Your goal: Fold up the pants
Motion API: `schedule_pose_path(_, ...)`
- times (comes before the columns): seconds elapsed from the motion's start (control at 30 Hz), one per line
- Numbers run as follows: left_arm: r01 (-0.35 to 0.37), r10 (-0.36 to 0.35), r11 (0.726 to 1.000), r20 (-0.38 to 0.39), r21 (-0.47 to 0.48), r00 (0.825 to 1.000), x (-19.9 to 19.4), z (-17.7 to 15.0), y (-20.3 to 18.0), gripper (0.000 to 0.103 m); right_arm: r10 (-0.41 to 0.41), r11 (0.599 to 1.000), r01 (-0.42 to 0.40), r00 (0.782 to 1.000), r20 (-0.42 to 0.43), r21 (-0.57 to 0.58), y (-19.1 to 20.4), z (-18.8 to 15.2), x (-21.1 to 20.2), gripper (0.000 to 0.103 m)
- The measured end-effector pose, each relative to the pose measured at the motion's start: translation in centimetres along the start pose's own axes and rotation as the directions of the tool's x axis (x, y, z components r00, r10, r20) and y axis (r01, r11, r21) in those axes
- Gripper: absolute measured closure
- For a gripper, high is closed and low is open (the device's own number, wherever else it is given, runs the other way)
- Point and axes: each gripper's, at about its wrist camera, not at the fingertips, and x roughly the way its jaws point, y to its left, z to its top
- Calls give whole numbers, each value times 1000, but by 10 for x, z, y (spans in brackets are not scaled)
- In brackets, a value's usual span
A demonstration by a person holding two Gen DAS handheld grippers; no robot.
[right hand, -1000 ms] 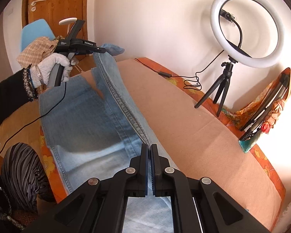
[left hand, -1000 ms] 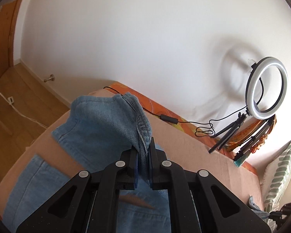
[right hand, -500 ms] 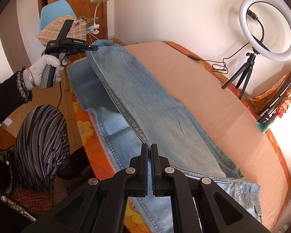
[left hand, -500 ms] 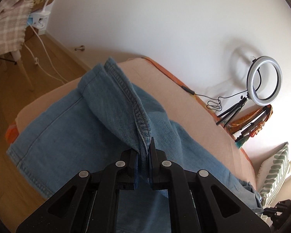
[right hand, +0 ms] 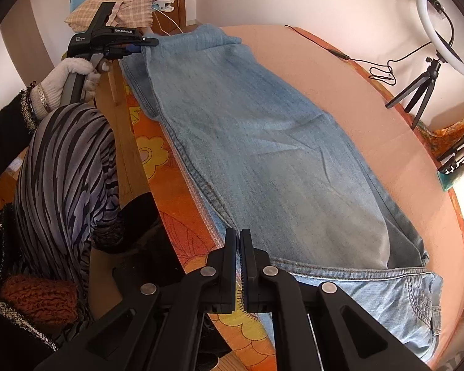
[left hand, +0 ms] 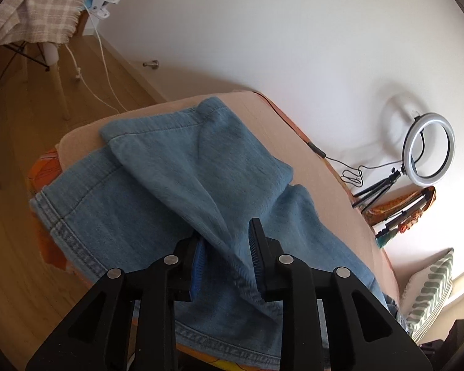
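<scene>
The left wrist view shows the left gripper [left hand: 225, 255] with jaws apart around a ridge of the jeans [left hand: 176, 191]; only the right wrist view shows the right gripper [right hand: 238, 266] clamped on the near seam, the jeans lying folded lengthwise across the tabletop [right hand: 371, 117], overhanging its lower-left edge.

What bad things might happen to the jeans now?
1. The left gripper has its jaws open with a ridge of jeans between them, so pulling away could snag the cloth and spoil the fold.
2. The right gripper is clamped on the edge near the waistband; a tug could drag the top leg out of line.
3. The near edge of the jeans hangs past the pink board over the flowered cover, so they might slide off.
</scene>
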Motion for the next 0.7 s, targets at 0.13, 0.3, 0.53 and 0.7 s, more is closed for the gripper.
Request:
schedule_pose_path(0.13, 11, -9, 991, 16, -131, 1000, 1, 18, 34, 70, -24, 1000, 24, 1000, 0, 6, -3, 1, 1, 103)
schedule_pose_path(0.3, 13, -10, 981, 17, -193, 1000, 4, 36, 65, 76, -49, 999, 49, 999, 21, 16, -6, 5, -2, 103)
schedule_pose_path(0.53, 17, -14, 990, 21, -143, 1000, 13, 47, 60, 95, -76, 997, 76, 996, 39, 15, -5, 9, -10, 103)
schedule_pose_path(0.7, -73, 67, 981, -37, -179, 997, 28, 52, 62, 75, -92, 996, 92, 995, 48, 17, -7, 9, -14, 103)
